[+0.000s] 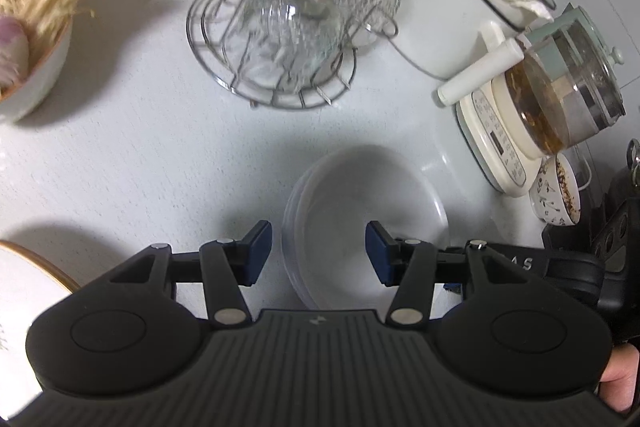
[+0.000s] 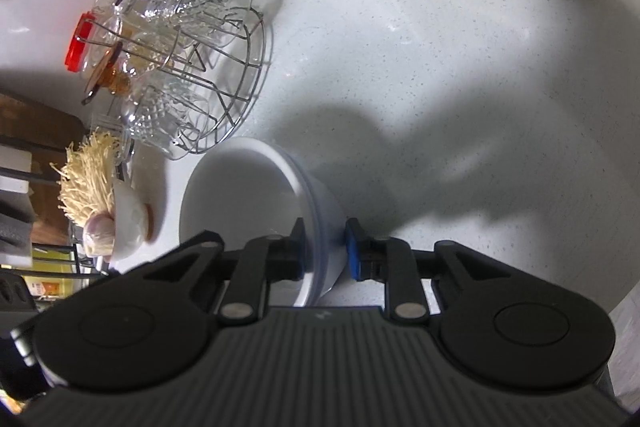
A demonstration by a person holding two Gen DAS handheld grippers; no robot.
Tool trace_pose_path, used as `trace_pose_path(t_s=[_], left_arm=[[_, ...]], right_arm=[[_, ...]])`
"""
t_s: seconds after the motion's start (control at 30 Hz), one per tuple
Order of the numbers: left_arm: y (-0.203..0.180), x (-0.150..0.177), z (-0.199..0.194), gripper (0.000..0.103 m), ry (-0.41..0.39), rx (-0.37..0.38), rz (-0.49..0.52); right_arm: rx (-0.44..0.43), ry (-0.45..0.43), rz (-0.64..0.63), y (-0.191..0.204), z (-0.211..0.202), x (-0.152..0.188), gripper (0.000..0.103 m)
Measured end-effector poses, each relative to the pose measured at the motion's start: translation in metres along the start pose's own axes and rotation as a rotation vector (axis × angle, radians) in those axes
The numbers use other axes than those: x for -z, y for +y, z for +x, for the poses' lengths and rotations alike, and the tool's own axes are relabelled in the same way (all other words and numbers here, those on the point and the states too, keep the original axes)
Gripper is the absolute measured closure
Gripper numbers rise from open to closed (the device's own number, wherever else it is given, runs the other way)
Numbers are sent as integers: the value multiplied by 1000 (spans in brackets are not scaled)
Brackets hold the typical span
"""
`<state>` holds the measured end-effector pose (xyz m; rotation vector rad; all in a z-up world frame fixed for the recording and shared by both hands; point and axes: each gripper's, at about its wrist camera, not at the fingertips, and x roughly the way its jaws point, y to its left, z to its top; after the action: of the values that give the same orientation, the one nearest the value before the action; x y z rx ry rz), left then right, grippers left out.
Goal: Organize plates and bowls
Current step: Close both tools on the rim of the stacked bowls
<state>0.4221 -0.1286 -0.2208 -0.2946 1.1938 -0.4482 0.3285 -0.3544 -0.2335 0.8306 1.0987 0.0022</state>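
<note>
A stack of white bowls sits on the white counter, also in the right wrist view. My left gripper is open and empty, hovering over the stack's near-left rim. My right gripper straddles the stack's right wall, one pad inside and one outside, with a small gap at the outer pad; it looks nearly closed on the rim. A gold-rimmed white plate lies at the lower left of the left wrist view.
A wire rack of glass cups stands behind the bowls, also in the right wrist view. A glass kettle on a cream base, a patterned bowl, and a bowl with enoki mushrooms surround the area.
</note>
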Motion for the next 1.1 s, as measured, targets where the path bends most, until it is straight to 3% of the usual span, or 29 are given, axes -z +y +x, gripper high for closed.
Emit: trace_pose_path(t_s=[0.53,0.8,1.03,1.1], left_arm=[[9,16,8,47,27,86,-10],[5,29,5,51,5,40,-33],[2,38,-1,73,-35,1,-83],[-2,43,-5,75,-47,2,-81]], right_arm=[[50,-53,24,-9,-16,26,87],[33,-34,-17,-9,-21,34,87],[17,-40,-61,-12,-32,37,87],[20,-41,-73,-14,-38,38,87]])
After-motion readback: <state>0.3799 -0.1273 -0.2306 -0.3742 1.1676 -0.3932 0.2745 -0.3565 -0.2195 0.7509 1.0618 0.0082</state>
